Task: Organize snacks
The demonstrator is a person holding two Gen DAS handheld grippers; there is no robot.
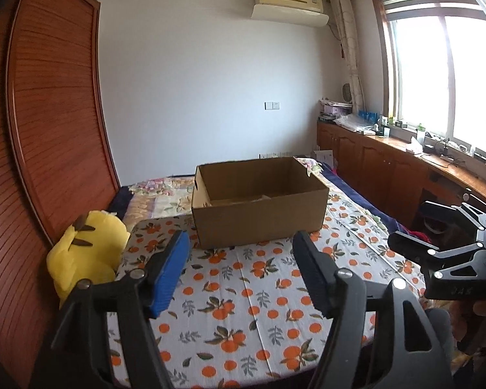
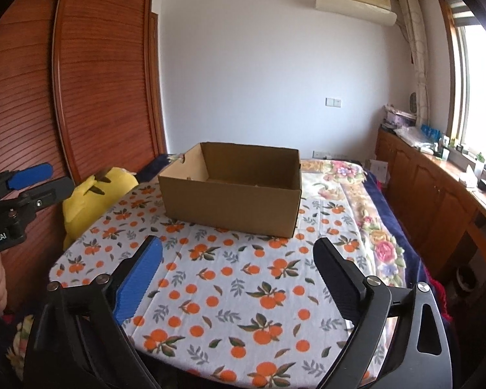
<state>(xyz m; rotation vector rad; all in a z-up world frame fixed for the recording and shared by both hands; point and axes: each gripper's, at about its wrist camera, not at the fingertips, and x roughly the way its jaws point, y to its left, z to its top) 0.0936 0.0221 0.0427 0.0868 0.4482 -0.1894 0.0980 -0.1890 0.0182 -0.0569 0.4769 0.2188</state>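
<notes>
The open-topped brown cardboard box [image 1: 259, 201] sits on a white cloth printed with oranges and leaves [image 1: 243, 291], which covers a round surface resting on the bed. This box is the only task item in sight; no snack packets show on the cloth anywhere around it. Inside the box something pale lies on the floor near the far wall, too dim to name.

The left gripper [image 1: 239, 246] hovers in front of the box with its tongs spread wide and nothing between them. The right gripper [image 2: 238, 249] hangs likewise in front of the box, a little to its right, tongs spread and empty. Each gripper also appears at the edge of the other's view.

The main risk, judging from these views, is that the snacks are nowhere visible, so either gripper would have to swing away from the box to find them, and a blind sweep could knock its near wall. The box looks light and stands on smooth cloth, so a nudge would probably slide it toward the far edge of the round surface. A yellow plush toy with brown-tipped ears [image 1: 87, 256] leans just left of the box, beside the cloth's edge; the left gripper passing that way could catch it. The cloth shows creases in front of the box, which a low fingertip might snag and drag.
</notes>
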